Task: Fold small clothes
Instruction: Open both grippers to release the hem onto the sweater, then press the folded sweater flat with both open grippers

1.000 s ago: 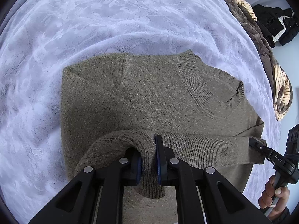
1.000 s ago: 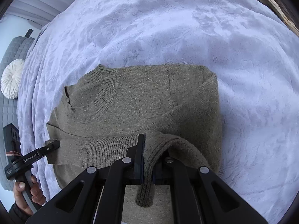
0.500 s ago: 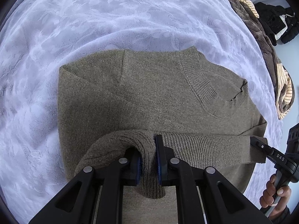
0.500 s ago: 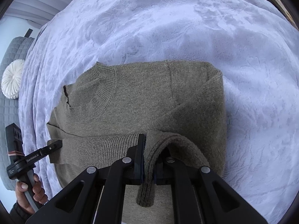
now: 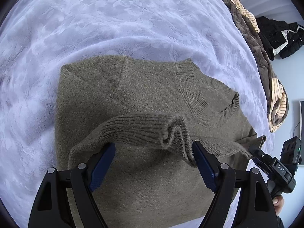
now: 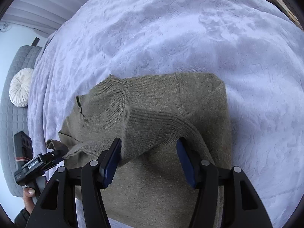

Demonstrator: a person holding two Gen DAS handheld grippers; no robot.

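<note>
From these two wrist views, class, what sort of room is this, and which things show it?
Most likely a bedroom: the olive sweater lies on a lavender plush bedspread, beside a grey quilted headboard with a round white cushion.

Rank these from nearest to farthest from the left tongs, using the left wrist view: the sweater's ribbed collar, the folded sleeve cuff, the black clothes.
1. Folded sleeve cuff: between the open left tongs.
2. Ribbed collar: beyond, to the right.
3. Black clothes: far upper right, past the blanket's edge.
</note>
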